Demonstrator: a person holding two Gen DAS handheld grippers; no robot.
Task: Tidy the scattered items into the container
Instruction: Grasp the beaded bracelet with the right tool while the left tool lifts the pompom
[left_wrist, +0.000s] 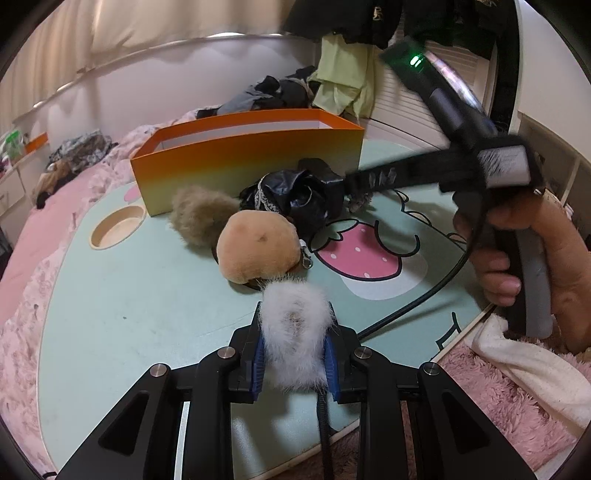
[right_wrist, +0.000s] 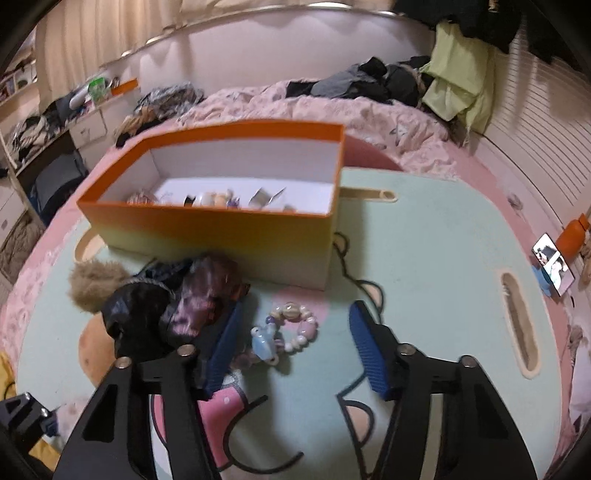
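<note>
A: Left wrist view. The left tongs (left_wrist: 295, 347) are closed on a white fur pompom (left_wrist: 295, 332), pinched between the blue pads; a dark cord hangs beneath it. The grip is on fluff only, so a slip during the carry is judged possible. The orange box (left_wrist: 247, 162) stands at the far side of the counter (left_wrist: 110, 332), well apart from the tongs.

B: In the way?

A: A tan plush ball (left_wrist: 256, 251), a brown fur pompom (left_wrist: 201, 216) and a crumpled black item (left_wrist: 295, 199) are piled between the pompom and the box. The pile could be knocked by a low pass. The right tongs are seen reaching over the black item, blurred; a hand (left_wrist: 535, 266) is wrapped round the handle. The two paths are judged to cross in front of the box.

B: Right wrist view?

A: The right tongs (right_wrist: 295, 350) are seen partly open, nothing pressed by the pads. A beaded bracelet (right_wrist: 291, 328) with a pale blue charm lies between the fingers on the counter. The left pad sits against the black item (right_wrist: 166, 317), so that could be snagged along with the beads. A loose ring of beads is judged likely to roll or be pinched on one side only.

B: The box?

A: Open, just behind the pile, small things already inside. A phone (right_wrist: 554, 266) and an orange bottle (right_wrist: 572, 240) stand far right, clear of everything.
</note>
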